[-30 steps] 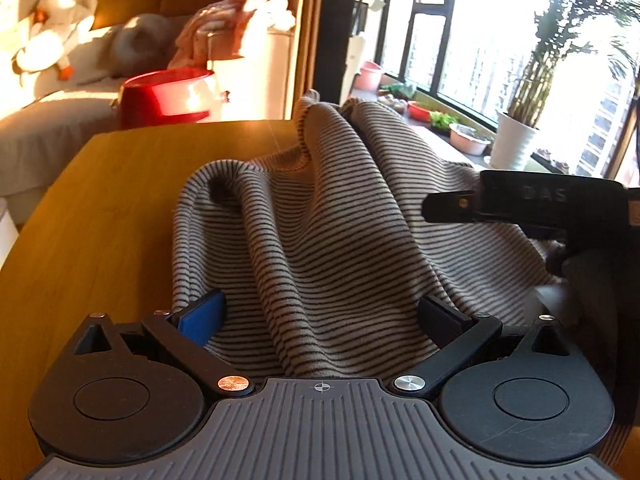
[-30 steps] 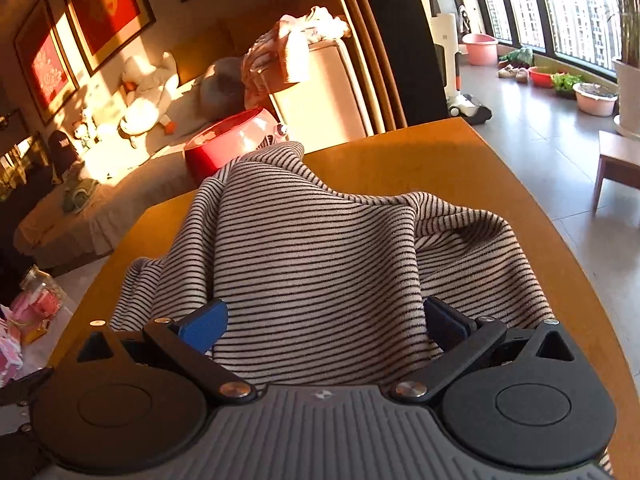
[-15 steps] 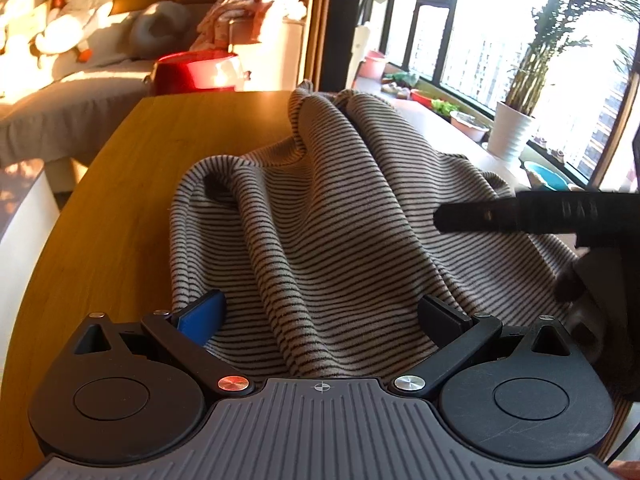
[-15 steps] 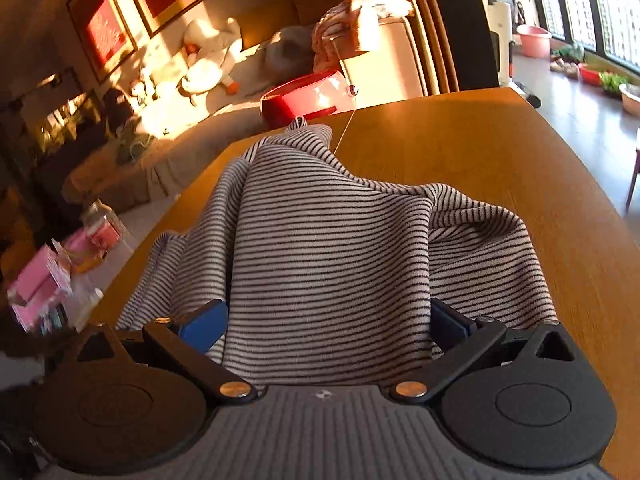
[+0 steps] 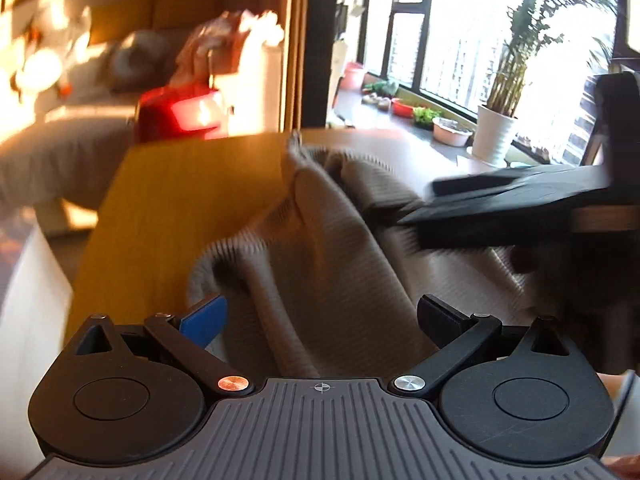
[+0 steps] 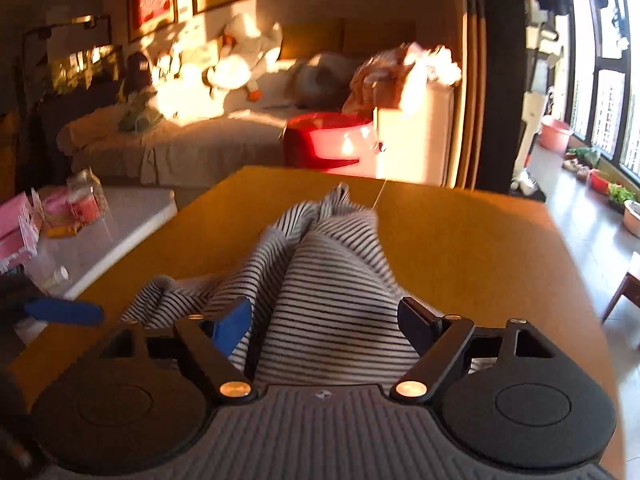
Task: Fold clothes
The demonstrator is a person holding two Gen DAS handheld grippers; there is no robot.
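Shirt (image 6: 320,288), a striped knit, lies heaped on the wooden table (image 6: 460,240), bunched into ridges that run from both grippers toward the table's far edge, where one peak stands up. It looks soft, light and limp, so it should sag and slide wherever it is not held; a hem or seam edge would likely give a surer hold than the loose middle. Left gripper (image 5: 320,320) has its jaws spread wide, with a thick roll of the shirt lying between the blue finger (image 5: 204,318) and the black one; cloth touches the blue finger, yet whether anything is pinched I cannot tell, and the view is smeared by motion. Right gripper (image 6: 324,322) also stands wide apart, the shirt draped between and over its fingers and touching the blue finger (image 6: 232,326), again with no clear pinch. In the left view the right gripper's dark body hangs over the shirt's right side. Beyond the table's far edge sits a red tub (image 6: 328,140).
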